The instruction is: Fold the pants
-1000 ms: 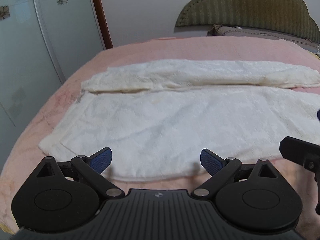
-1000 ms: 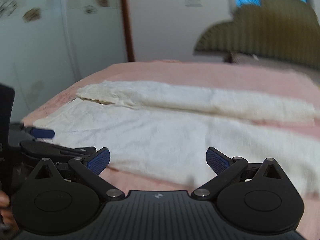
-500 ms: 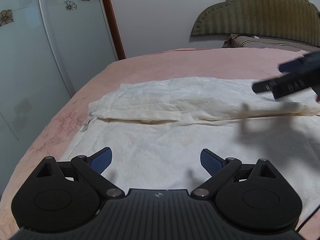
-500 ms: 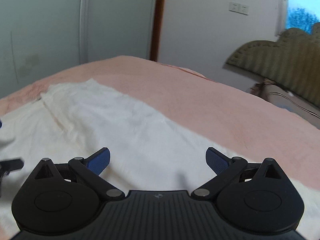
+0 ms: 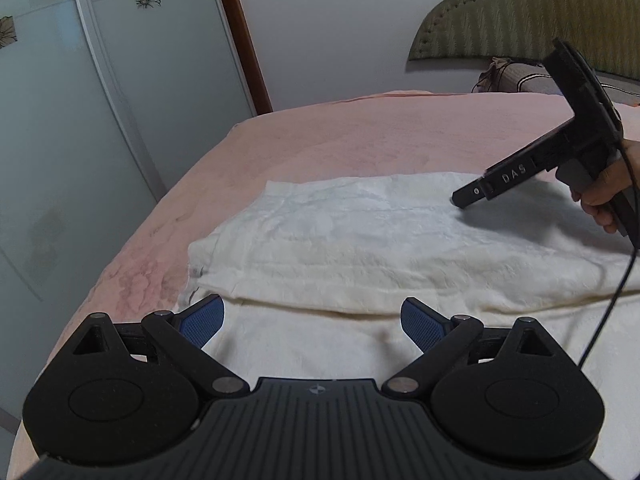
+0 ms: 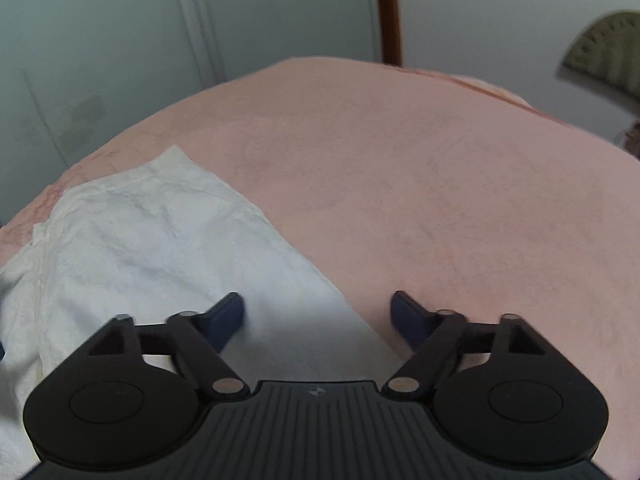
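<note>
White pants [image 5: 360, 248] lie spread on a pink bedspread [image 5: 360, 136], filling the middle and lower right of the left wrist view. One leg lies as a raised layer across the centre of the frame, its near edge overlapping the flat cloth below it, just beyond the fingertips

Left gripper [image 5: 312, 322] at the bottom of its own frame: jaws wide apart, blue pads [image 5: 202, 320] bare, nothing between them. Both tips sit over white cloth near the overlapping edge; contact hard to judge from this angle, they seem to hover just above

Right gripper [image 5: 464, 200] shows at the right edge of the left wrist view, black, held in a hand [image 5: 608, 196], its tip low over the far leg; a thin cable [image 5: 616, 288] runs down from it

Right wrist view: right gripper [image 6: 318, 316] jaws wide apart, empty. The pants [image 6: 160, 248] fill the lower left of this frame; their far edge runs diagonally down between the fingers, so the left tip is over cloth and the right tip over bare bedspread [image 6: 440, 184]. View slightly blurred

Background: a pale wardrobe door [image 5: 100, 100] with flower decals in the upper left, a green padded headboard [image 5: 520, 12] in the upper right
</note>
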`<act>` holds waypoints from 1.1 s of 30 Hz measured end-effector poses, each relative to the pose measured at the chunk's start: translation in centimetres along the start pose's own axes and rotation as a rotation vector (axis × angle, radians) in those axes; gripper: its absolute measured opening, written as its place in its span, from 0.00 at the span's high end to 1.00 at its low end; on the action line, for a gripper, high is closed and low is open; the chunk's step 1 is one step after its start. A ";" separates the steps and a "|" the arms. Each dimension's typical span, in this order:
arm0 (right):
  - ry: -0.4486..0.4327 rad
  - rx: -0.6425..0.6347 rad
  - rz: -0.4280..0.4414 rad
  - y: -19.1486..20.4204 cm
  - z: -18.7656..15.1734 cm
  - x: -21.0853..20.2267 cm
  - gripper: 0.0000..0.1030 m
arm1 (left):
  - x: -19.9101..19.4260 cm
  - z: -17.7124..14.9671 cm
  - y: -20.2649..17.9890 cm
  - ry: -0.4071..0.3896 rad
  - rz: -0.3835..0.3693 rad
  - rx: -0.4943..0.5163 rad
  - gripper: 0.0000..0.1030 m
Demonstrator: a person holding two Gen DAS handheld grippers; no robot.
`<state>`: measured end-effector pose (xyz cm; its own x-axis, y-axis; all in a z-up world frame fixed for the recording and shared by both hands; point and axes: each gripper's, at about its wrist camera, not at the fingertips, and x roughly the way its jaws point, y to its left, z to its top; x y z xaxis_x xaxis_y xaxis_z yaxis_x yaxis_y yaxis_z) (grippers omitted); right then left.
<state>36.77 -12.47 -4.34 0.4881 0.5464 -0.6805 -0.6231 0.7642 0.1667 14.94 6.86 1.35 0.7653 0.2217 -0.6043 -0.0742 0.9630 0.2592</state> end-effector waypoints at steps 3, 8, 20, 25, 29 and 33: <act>-0.009 -0.017 0.013 0.7 -0.1 -0.5 0.73 | 1.5 1.1 0.2 0.025 -0.025 -0.017 0.06; -0.103 -0.311 -0.179 6.5 -1.7 -3.1 0.83 | 4.9 4.5 2.0 0.084 -0.137 -0.158 0.06; -0.188 -0.982 -0.470 18.8 -10.8 -4.7 0.84 | 17.2 10.7 7.4 0.435 -0.563 -0.658 0.06; -0.203 -1.078 -0.530 19.5 -12.1 -3.4 0.84 | 20.8 11.6 5.5 0.572 -0.581 -0.616 0.09; -0.220 -1.030 -0.521 19.1 -12.8 -3.9 0.84 | 20.1 11.6 4.9 0.533 -0.477 -0.576 0.57; -0.240 -0.981 -0.513 18.7 -12.8 -4.3 0.83 | 19.4 10.8 5.2 0.493 -0.478 -0.570 0.93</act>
<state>15.20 -4.87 -7.41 0.8630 0.3781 -0.3350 -0.4738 0.3756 -0.7965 36.33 14.49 -0.85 0.4437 -0.3087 -0.8413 -0.2247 0.8705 -0.4379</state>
